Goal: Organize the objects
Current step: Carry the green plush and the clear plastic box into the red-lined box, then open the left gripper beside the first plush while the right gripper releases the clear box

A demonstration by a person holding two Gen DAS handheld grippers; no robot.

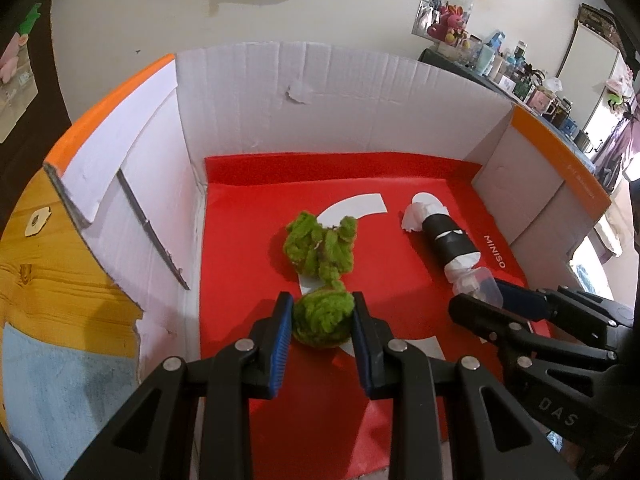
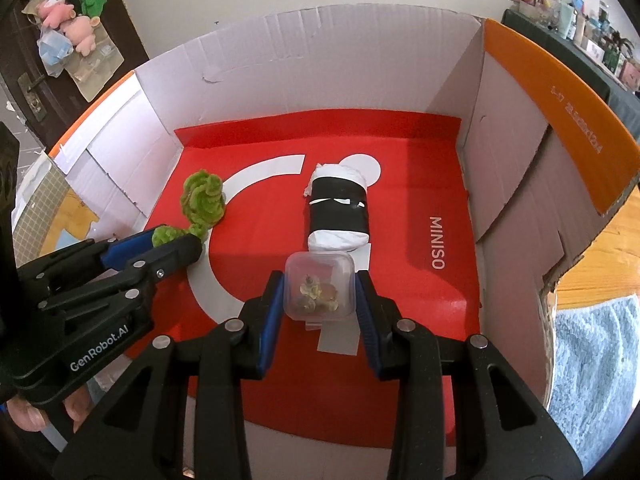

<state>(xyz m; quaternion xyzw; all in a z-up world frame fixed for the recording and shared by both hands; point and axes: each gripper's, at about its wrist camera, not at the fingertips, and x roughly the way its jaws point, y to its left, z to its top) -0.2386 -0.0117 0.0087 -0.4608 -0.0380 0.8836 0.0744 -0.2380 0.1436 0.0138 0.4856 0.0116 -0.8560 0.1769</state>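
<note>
Left gripper (image 1: 322, 316) clamps green fuzzy ball (image 1: 323, 318); only right view shows right gripper (image 2: 320, 292) gripping clear container (image 2: 319, 286), contents indistinct.

I'm in a lived-in home room: plush toys (image 2: 66, 24) hang on a dark door (image 2: 48, 80) at upper left, a crowded shelf (image 1: 532, 84) of bottles and jars fills upper right beneath a wall mirror (image 1: 448, 0), with wooden flooring (image 1: 52, 264) at left.
</note>
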